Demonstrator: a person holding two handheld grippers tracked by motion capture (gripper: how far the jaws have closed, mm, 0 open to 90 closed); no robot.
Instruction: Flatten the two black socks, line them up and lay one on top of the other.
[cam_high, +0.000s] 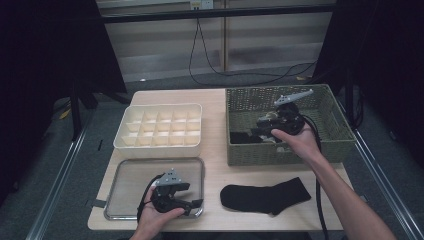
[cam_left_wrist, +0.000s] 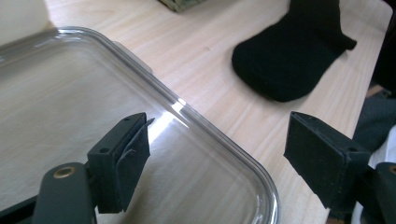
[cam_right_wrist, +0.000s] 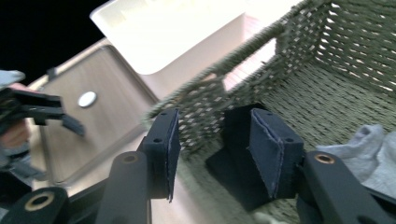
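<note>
Black sock (cam_right_wrist: 233, 158) lies folded in the wicker basket (cam_high: 330, 145), just ahead of and below the right tool (cam_right_wrist: 212, 154), whose jaws stand parted and empty above it; the left tool (cam_left_wrist: 217, 158), wide and empty, hovers well apart over the clear lid (cam_left_wrist: 70, 93)

Black sock (cam_high: 266, 197) flat on the worktop

Lying stretched sideways, toe end leftward, cuff rightward; just in front of the woven basket (cam_high: 336, 125), beside the clear lid.
</note>
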